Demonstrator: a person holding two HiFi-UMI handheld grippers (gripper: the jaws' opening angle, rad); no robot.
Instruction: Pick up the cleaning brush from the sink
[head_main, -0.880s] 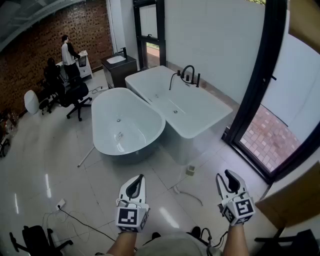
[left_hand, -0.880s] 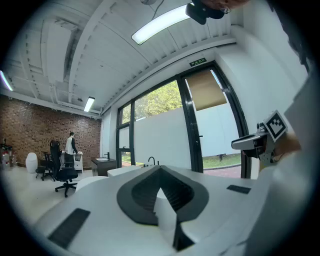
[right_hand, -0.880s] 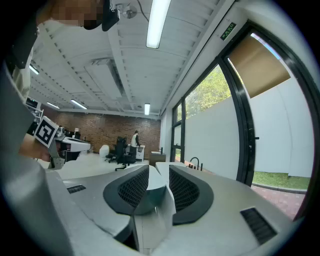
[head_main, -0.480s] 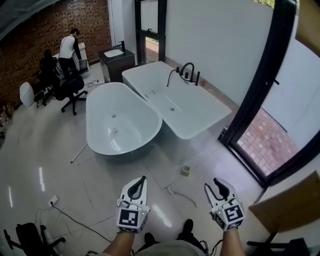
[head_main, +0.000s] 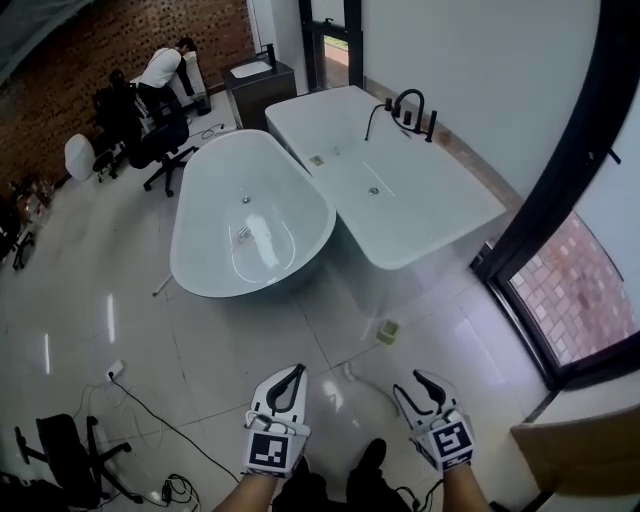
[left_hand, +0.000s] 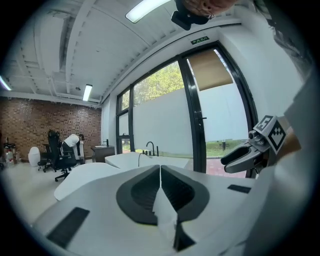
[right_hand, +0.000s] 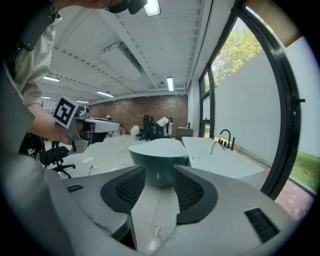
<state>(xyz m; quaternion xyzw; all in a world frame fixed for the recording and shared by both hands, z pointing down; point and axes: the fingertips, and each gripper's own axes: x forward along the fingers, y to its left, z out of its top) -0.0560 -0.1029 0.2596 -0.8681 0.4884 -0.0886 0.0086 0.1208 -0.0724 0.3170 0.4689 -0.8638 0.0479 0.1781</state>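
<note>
Currently, the left gripper (head_main: 289, 373) has its jaws pressed together, empty. The right gripper (head_main: 424, 381) has its jaws apart, with nothing between them. Both hover over the tiled floor (head_main: 200, 345), well apart from the sink (head_main: 251, 69) on the dark vanity (head_main: 262, 92) beyond the oval bathtub (head_main: 250, 215). The cleaning brush is too small to make out there.

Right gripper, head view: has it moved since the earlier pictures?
Yes. The right gripper has shifted left in the head view, closing in sideways on the small floor block and the left gripper.
</note>
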